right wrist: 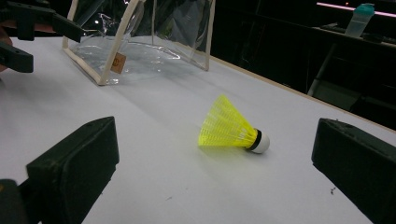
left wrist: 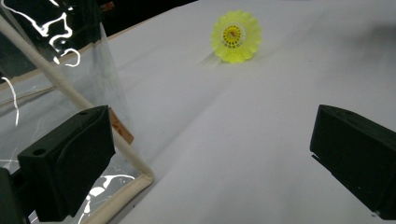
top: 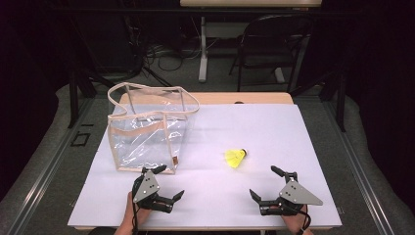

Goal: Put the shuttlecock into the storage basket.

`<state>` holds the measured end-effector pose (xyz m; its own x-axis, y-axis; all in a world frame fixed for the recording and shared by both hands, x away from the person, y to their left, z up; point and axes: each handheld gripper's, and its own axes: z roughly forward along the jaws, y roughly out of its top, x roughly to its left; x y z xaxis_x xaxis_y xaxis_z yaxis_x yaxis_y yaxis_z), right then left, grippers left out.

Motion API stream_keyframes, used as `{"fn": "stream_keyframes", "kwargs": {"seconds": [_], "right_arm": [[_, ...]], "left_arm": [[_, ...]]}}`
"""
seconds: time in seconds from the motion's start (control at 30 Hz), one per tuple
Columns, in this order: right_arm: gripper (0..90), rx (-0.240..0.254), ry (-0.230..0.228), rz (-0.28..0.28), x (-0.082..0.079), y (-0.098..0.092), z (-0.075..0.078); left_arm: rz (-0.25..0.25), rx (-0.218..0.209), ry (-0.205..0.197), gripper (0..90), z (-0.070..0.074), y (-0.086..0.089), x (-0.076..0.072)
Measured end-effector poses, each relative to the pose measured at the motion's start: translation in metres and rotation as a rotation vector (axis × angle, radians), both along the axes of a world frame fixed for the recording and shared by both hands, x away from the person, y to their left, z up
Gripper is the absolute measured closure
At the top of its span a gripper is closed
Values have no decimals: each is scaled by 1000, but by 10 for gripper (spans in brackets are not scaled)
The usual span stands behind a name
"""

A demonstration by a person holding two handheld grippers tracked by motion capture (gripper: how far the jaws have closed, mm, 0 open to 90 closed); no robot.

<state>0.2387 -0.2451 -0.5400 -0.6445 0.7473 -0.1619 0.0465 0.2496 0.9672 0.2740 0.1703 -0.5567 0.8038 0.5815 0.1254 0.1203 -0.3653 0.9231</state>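
Nothing is picked up yet: a yellow shuttlecock [top: 236, 157] lies on the table [top: 274, 127], at four o'clock from the empty clear bag [top: 147, 132]. The left gripper [top: 169, 183] and right gripper [top: 264, 182] hover, jaws apart.

The small brown tag [right wrist: 118, 62] on the clear bag [right wrist: 154, 28] bears a mark too small to read.

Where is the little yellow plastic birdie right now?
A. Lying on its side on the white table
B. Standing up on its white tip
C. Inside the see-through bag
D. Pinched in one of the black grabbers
A: the yellow plastic shuttlecock lies on its side on the white table top, apart from the clear plastic bag with beige trim, with the left gripper and the right gripper both open and holding nothing.
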Motion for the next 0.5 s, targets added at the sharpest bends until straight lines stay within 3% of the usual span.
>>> {"fn": "stream_keyframes", "kwargs": {"seconds": [0.5], "right_arm": [[3,-5,7,4,1,0,-1]], "left_arm": [[-53,24,4,0,1,-17,9]]}}
